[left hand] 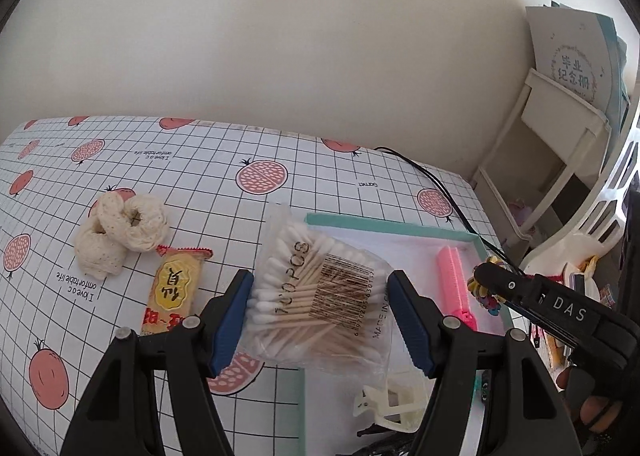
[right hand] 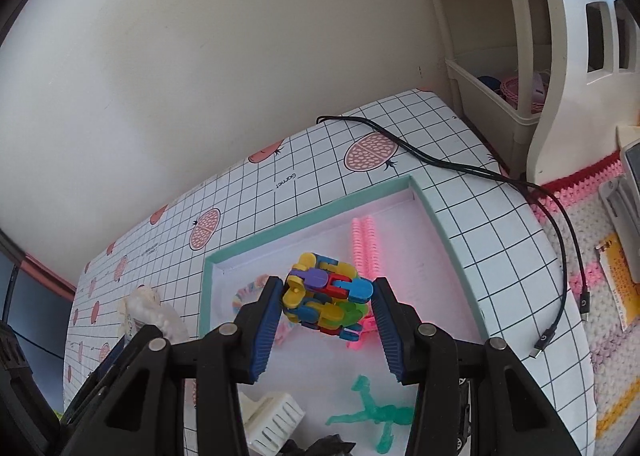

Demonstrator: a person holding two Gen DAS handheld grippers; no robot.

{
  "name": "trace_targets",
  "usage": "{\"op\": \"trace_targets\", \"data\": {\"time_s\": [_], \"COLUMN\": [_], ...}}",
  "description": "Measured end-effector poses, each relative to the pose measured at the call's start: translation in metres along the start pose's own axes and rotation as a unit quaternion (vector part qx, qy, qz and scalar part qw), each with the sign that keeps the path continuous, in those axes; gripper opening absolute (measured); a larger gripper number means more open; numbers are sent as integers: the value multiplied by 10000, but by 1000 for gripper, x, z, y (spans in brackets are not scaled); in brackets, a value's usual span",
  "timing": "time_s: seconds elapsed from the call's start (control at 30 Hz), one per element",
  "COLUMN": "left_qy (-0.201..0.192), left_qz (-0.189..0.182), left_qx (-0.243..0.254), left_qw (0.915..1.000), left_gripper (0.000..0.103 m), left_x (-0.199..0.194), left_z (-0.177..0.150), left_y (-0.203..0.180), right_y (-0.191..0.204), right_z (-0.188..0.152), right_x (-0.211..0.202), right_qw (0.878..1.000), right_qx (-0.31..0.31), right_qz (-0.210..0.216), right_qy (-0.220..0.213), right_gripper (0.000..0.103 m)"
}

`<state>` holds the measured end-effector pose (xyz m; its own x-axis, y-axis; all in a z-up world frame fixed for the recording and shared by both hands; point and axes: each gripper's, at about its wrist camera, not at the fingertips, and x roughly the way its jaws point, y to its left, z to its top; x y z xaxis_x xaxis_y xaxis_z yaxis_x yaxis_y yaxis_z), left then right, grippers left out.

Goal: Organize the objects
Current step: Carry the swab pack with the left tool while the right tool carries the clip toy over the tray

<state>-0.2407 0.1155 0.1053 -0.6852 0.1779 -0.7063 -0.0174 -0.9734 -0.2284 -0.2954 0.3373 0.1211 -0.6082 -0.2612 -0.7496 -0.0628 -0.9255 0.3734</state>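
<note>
On the checked worktop [left hand: 192, 160], two cream scrunchies [left hand: 120, 232] lie at about 10 o'clock with a yellow snack pack [left hand: 172, 292] just beside them, and the left tongs [left hand: 320, 320] squeeze a clear bag of cotton swabs [left hand: 316, 296] between their blue pads, over the left edge of the teal-rimmed tray [left hand: 384, 225]. The right tongs [right hand: 326, 320] pinch a colourful block toy [right hand: 324, 300] above that tray, where a pink comb [right hand: 366, 244] lies at 12 o'clock, a white hair clip [right hand: 272, 424] at 7 o'clock and a green figure [right hand: 376, 412] at 5 o'clock.
</note>
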Motion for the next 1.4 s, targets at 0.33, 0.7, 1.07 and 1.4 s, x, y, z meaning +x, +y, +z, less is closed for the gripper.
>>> {"op": "trace_targets", "data": {"time_s": [0.33,0.7,1.07,1.4], "left_qy": [197,458,579,675], "left_qz": [-184,-209,-294,-324], "left_qx": [-65,-193,-243,-167], "left_qw": [9996,9985,9976,9971], "left_gripper": [70,70,70,70], "left_x": [28,47,49,49], "left_z": [1,-2,-1,-3], "left_y": [-16,-13,-11,-13], "right_y": [-1,8,8,15], "right_z": [0,-3,-4,-5], "right_x": [11,20,20,20], "right_qw": [9999,9996,9997,9994], "right_qx": [-70,-192,-161,-272], "right_qz": [47,20,87,134], "right_qy": [109,209,188,174], "right_gripper": [48,48,50,50]}}
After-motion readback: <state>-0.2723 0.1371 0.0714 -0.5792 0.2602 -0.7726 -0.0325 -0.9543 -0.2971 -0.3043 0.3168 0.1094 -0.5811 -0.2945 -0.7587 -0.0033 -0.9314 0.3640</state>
